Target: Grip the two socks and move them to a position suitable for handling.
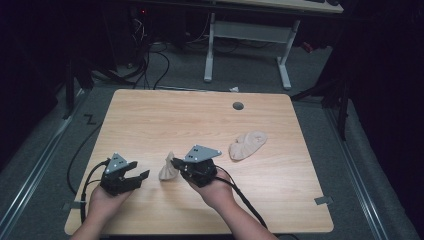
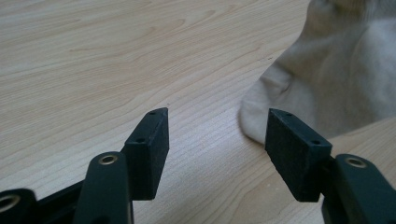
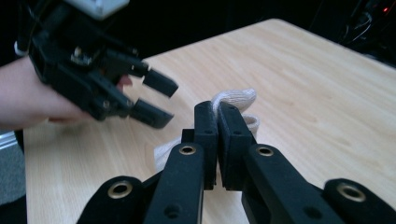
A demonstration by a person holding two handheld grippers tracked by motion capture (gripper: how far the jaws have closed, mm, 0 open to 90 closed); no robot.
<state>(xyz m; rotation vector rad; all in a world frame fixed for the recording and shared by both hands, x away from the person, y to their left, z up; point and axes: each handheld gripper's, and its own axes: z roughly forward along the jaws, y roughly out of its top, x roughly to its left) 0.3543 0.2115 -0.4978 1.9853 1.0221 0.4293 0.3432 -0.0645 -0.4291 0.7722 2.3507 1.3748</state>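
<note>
Beige socks: two (image 1: 168, 169) (image 1: 247, 145); hand-held grippers: two (image 1: 134, 176) (image 1: 177, 165).

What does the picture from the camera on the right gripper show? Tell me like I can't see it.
The right gripper's black jaws are clamped shut on a beige fabric sock over a light wooden table. To the left, a hand holds the left gripper, jaws open.

Surface (image 1: 200, 125) evenly lit from above; surroundings dark and underexposed. Shadows soft, no glare. High view slightly grainy. Near each hand-held gripper, the close foreground is soft; farther background darkens.
</note>
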